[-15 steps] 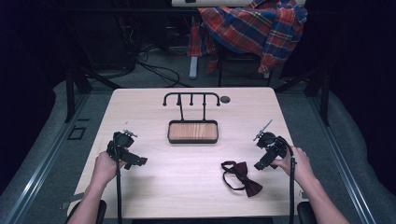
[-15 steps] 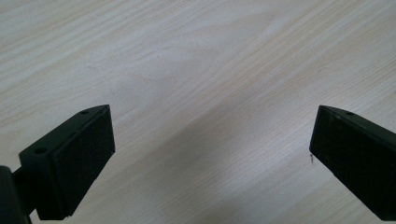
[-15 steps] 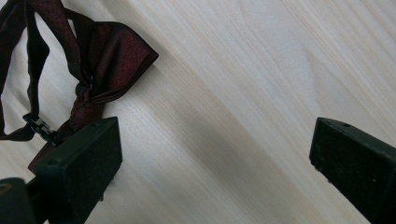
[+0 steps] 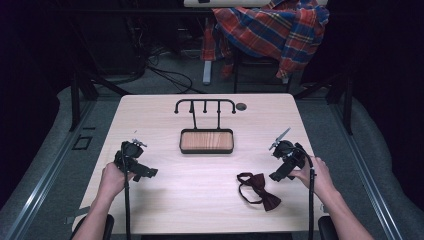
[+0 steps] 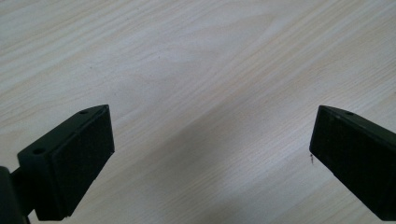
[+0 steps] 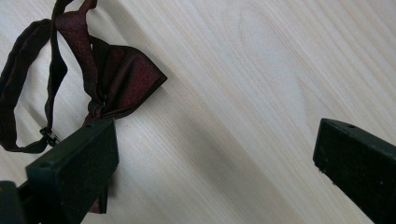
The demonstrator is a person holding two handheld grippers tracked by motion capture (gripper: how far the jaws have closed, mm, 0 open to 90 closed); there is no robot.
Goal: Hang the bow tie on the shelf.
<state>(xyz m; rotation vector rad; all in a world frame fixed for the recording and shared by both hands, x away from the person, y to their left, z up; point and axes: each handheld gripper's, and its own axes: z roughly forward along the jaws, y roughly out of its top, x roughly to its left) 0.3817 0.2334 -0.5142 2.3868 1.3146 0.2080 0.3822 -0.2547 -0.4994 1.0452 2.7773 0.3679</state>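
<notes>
A dark red bow tie [image 4: 259,191] with its looped strap lies flat on the light wooden table [image 4: 210,205], near the front right. My right gripper [image 4: 278,176] hovers just to its right, held in the person's right hand, jaws wide apart and empty. In the right gripper view the bow tie [image 6: 93,77] lies at the upper left, partly behind the left jaw. My left gripper [image 4: 148,173] is at the front left of the table in the person's left hand. Its jaws stand wide over bare wood [image 5: 210,93].
A black metal stand [image 4: 205,107] with hooks rises from a wooden tray base [image 4: 206,141] at the table's middle. A small dark cap [image 4: 241,106] lies near the far edge. A plaid shirt [image 4: 270,30] hangs on a chair behind the table.
</notes>
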